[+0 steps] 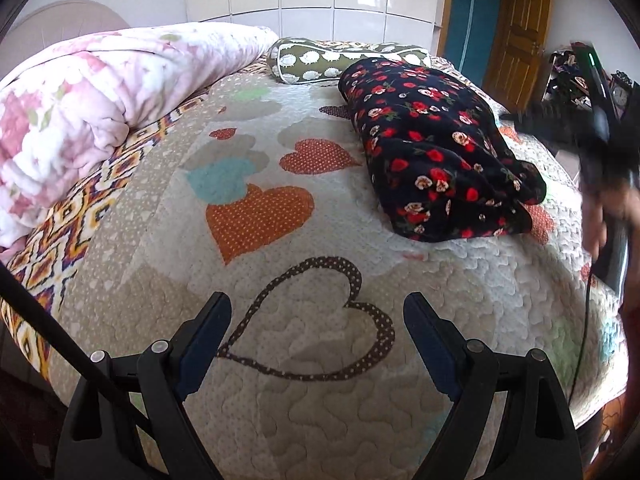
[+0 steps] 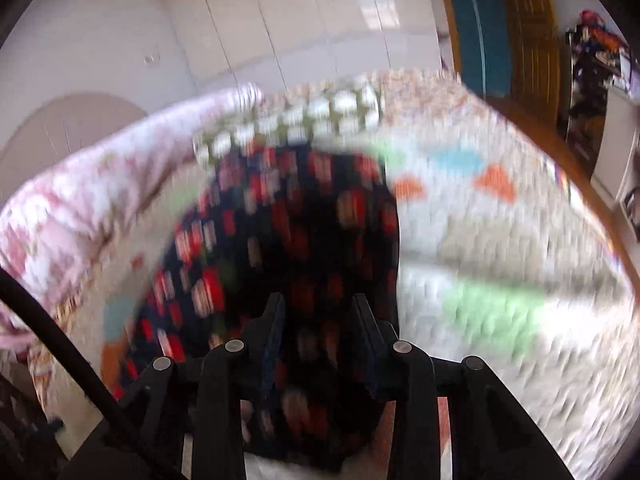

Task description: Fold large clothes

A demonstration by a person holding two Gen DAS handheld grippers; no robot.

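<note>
garment, black floral, lies folded near bed's far edge; left tool wide, empty; right tool narrowed, grip unclear.

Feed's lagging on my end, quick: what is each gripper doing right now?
Left gripper: open, empty, above the heart-patterned quilt.
Right gripper: jaws partly closed over the black floral garment; too blurred to confirm a grip.

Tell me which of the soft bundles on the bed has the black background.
The folded floral garment with red roses; the rolled blanket is pink, the pillow olive green.
</note>
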